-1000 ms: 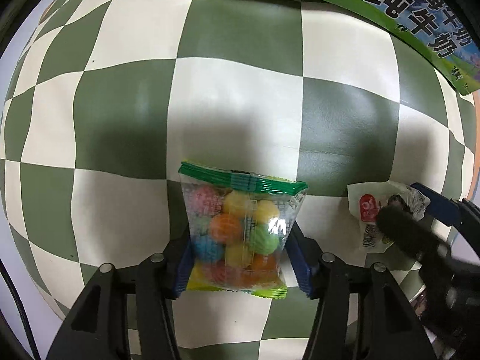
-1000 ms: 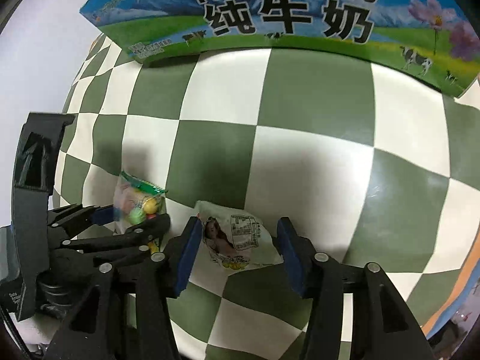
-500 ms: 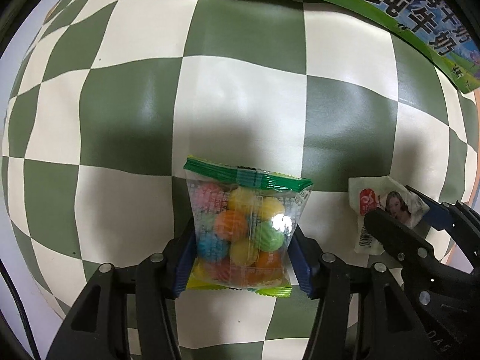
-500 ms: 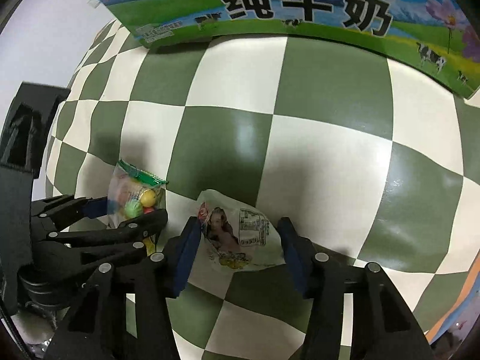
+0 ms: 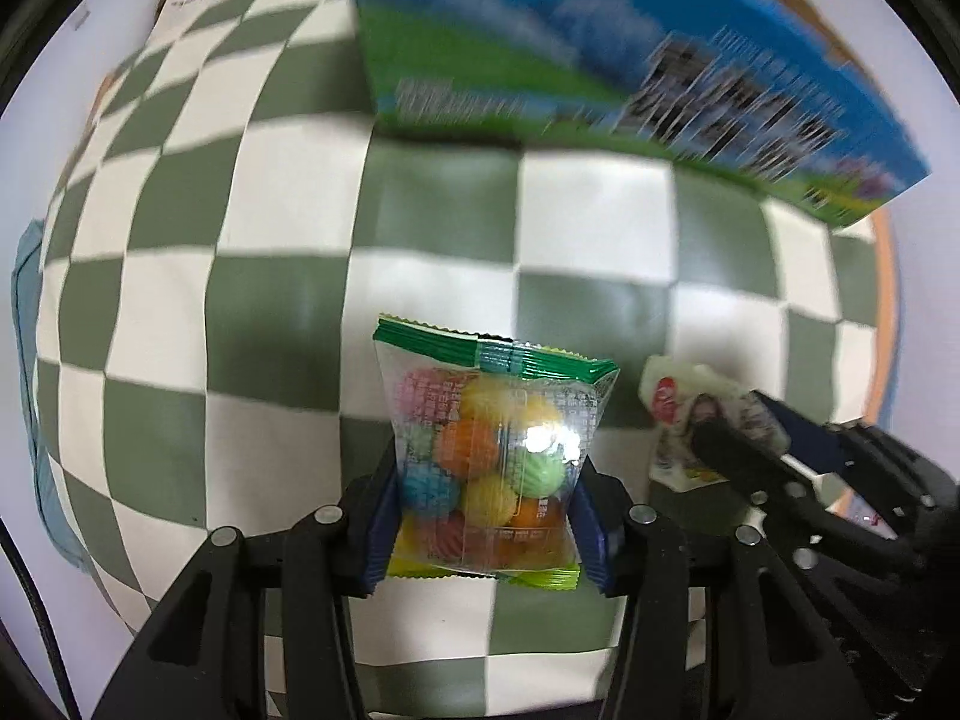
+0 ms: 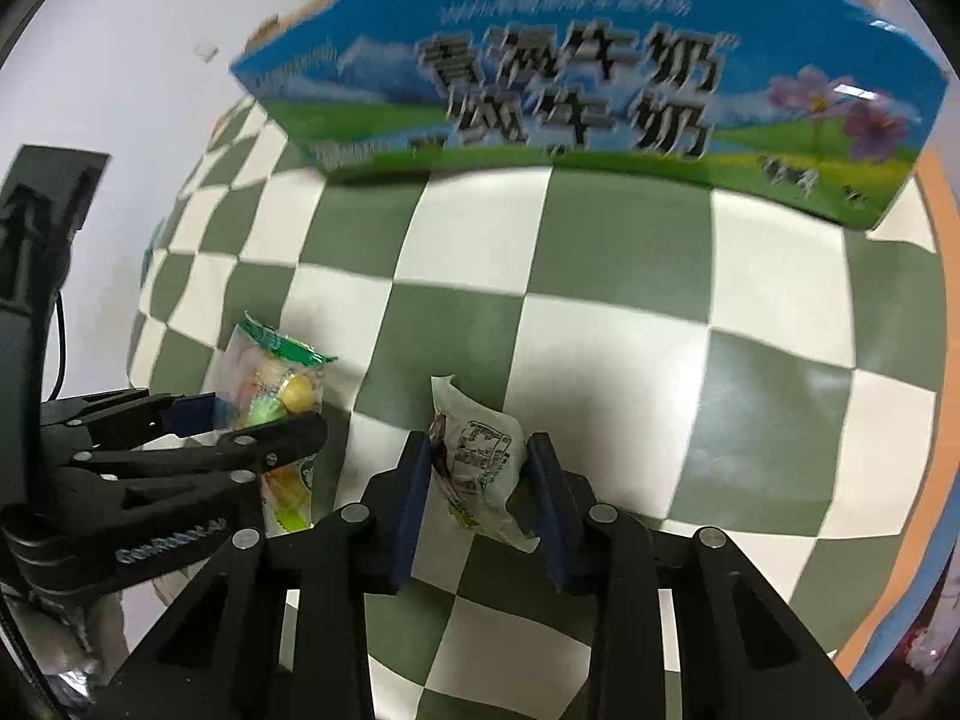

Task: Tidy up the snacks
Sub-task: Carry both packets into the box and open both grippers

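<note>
My left gripper (image 5: 483, 516) is shut on a clear bag of coloured candy balls (image 5: 489, 462) with a green top seal, held above the checkered cloth. It also shows in the right wrist view (image 6: 270, 396) at the left. My right gripper (image 6: 480, 480) is shut on a white snack packet (image 6: 483, 465) with a printed face, squeezed between the blue pads. That packet also shows in the left wrist view (image 5: 690, 420) at the right. A blue and green milk carton box (image 6: 570, 90) stands at the far side of the table in the right wrist view.
The green and white checkered cloth (image 6: 660, 330) covers the table. An orange table edge (image 6: 924, 360) runs along the right. The milk box (image 5: 600, 72) also shows in the left wrist view. A blue fabric edge (image 5: 30, 420) lies at the far left.
Both grippers have lifted with their packets and the view has tilted up toward the milk box. The right gripper has closed tighter on the white packet.
</note>
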The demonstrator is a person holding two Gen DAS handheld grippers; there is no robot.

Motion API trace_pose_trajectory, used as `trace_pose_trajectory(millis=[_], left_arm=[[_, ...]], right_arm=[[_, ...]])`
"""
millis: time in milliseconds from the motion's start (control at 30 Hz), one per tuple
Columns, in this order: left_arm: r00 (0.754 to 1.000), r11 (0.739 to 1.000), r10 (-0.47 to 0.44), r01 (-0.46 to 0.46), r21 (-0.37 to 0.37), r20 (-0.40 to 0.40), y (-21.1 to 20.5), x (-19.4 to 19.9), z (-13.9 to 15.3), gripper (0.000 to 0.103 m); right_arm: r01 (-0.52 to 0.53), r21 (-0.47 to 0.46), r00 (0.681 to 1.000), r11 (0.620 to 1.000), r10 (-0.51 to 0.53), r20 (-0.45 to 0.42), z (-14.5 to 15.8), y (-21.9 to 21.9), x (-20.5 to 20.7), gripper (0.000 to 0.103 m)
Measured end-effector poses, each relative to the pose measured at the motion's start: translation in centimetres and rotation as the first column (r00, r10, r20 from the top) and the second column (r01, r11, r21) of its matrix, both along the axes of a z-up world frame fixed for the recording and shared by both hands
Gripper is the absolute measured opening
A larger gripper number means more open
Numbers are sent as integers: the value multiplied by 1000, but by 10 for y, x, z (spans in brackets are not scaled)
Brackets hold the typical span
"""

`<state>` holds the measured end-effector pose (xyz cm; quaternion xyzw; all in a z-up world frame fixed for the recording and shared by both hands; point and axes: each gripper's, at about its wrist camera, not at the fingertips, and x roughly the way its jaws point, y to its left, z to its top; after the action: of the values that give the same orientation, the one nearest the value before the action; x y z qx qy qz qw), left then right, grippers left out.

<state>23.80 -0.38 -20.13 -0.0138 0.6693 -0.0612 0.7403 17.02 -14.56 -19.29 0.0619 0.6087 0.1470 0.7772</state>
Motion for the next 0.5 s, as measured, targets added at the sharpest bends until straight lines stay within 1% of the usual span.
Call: trace_pose_trajectory(millis=[67, 133, 167, 233, 267, 300, 333, 367, 400, 433, 500], left_arm=[[999, 999, -6, 7, -31, 32, -7, 7, 21, 46], [998, 998, -17, 20, -59, 53, -12, 17, 43, 46], [998, 997, -20, 25, -74, 65, -15, 18, 54, 46], [995, 994, -38, 47, -102, 94, -23, 32, 76, 46], [992, 991, -47, 61, -115, 116, -29, 41, 89, 46], [990, 990, -54, 70, -124, 129, -29, 45, 88, 46], [987, 988, -63, 84, -132, 150, -35, 58, 101, 46], [984, 987, -69, 91, -133, 161, -35, 66, 102, 46], [981, 986, -80, 104, -132, 176, -39, 77, 110, 46], [977, 985, -96, 120, -121, 189, -46, 93, 117, 46], [974, 986, -110, 132, -98, 200, -57, 122, 119, 47]], right_arm=[[15, 17, 1000, 1000, -15, 20, 12, -9, 2, 35], [30, 39, 999, 999, -31, 41, 30, -20, 6, 35], [41, 52, 997, 998, -44, 60, 42, -26, 9, 35], [52, 68, 994, 996, -59, 94, 63, -35, 14, 35], [62, 80, 990, 995, -72, 120, 78, -43, 20, 35], [68, 87, 987, 994, -80, 138, 88, -47, 24, 35], [78, 95, 982, 992, -93, 162, 103, -55, 31, 35], [85, 101, 978, 991, -103, 180, 113, -60, 37, 35], [92, 106, 974, 990, -112, 197, 121, -64, 46, 35], [100, 106, 969, 989, -121, 215, 131, -71, 56, 35], [117, 107, 960, 987, -140, 243, 144, -81, 76, 33]])
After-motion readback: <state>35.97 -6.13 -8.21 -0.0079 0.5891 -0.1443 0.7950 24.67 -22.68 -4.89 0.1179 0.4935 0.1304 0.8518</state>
